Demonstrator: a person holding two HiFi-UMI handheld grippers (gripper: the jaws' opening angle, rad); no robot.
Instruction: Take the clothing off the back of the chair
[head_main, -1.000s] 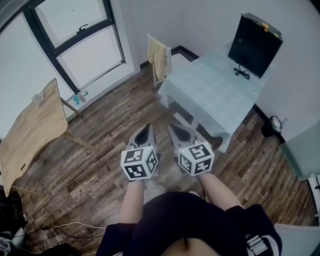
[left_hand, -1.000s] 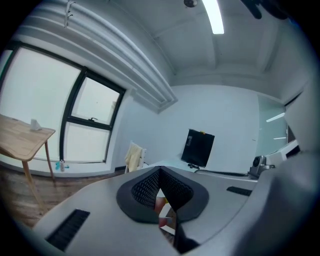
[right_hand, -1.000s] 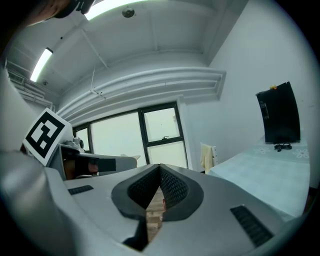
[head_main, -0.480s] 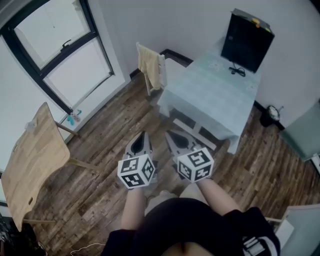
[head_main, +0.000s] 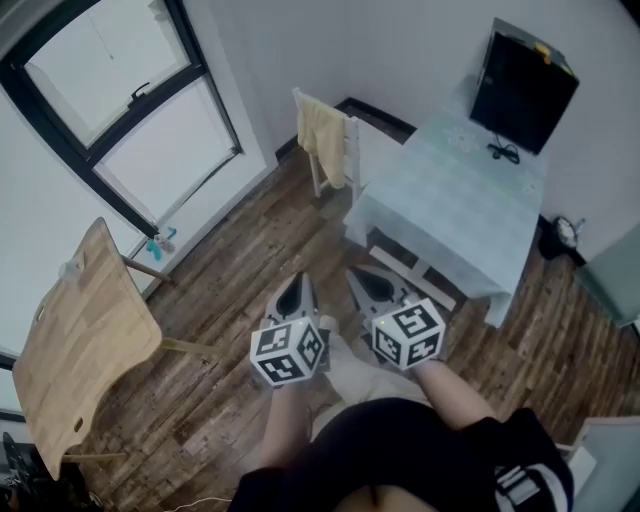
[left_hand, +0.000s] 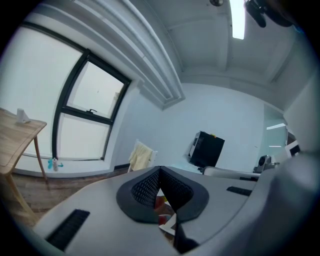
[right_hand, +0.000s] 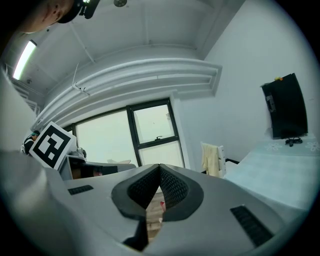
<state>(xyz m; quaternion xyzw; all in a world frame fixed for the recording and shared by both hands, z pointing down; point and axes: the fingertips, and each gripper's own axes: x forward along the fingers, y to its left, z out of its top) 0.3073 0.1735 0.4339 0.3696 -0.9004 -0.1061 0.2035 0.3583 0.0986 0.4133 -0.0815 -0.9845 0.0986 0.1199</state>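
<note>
Left tongs (head_main: 297, 282) and right tongs (head_main: 362, 274), grey and each carrying a black-and-white marker cube, sit side by side at lower centre of the head view, held out on a person's bare forearms. Both pairs are pressed together with nothing between them; each gripper view shows the ribbed black pads meeting at the tip. Beneath them lies a dark wood-plank floor (head_main: 235, 270). At upper centre, a pale yellow cloth garment (head_main: 322, 128) hangs draped over the back of a white chair (head_main: 353, 150), which stands just beside a surface covered in a pale blue-green cloth (head_main: 455, 215). A black flat screen (head_main: 523, 88) stands at that surface's far end. A light wooden surface on thin legs (head_main: 85, 340) fills the lower left, below a dark-framed window (head_main: 130, 110). Compared with a second ago, the wooden surface has slid lower in the frame and the chair sits slightly nearer the tongs, so the person appears to be walking toward it. The garment remains untouched and well apart from both tongs, which must open before any grasp.
</note>
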